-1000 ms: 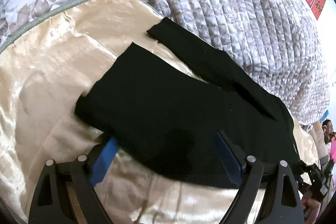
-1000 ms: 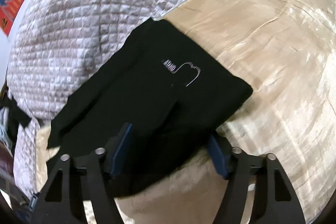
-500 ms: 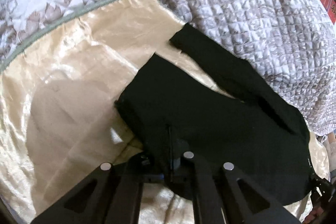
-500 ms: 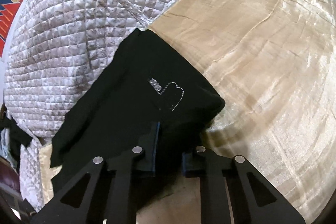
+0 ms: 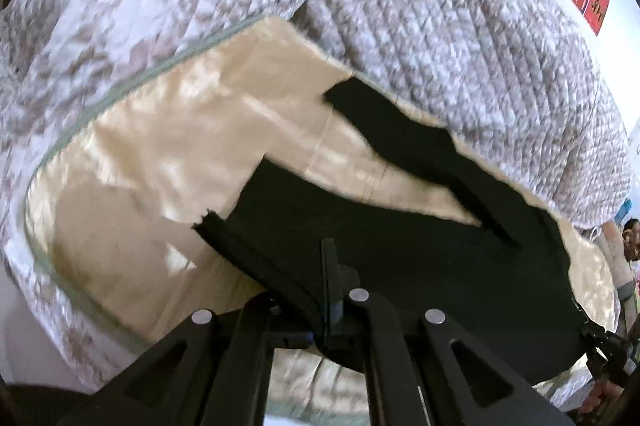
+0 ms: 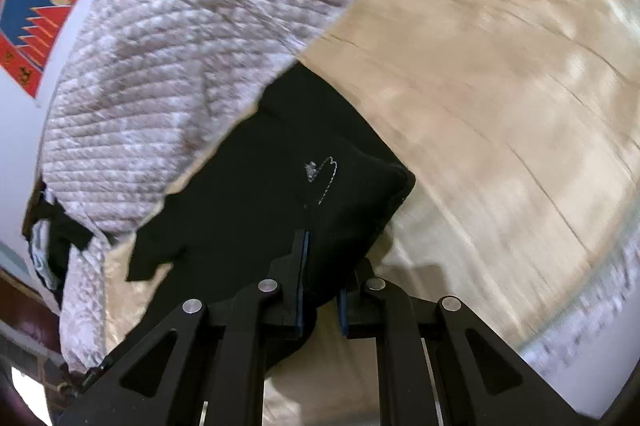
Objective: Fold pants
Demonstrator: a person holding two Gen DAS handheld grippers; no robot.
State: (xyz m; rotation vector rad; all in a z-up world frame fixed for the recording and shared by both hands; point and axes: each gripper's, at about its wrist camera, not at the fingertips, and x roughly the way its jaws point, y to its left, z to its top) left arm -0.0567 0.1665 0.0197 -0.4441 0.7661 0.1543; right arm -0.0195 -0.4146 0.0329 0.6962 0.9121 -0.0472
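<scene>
Pants (image 5: pixel 420 258) pinched in both grippers

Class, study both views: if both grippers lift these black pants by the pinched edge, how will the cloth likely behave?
The pants would probably sag between the left gripper and right gripper, since the fabric already bunches limply. They likely slide easily on the shiny bedspread.

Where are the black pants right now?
The black pants lie on the cream satin sheet, beside the quilted blanket, near edge pinched by both tongs.

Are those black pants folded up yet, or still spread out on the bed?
Still spread: the black pants show both legs apart, one edge pinched by the left gripper and right gripper.
</scene>
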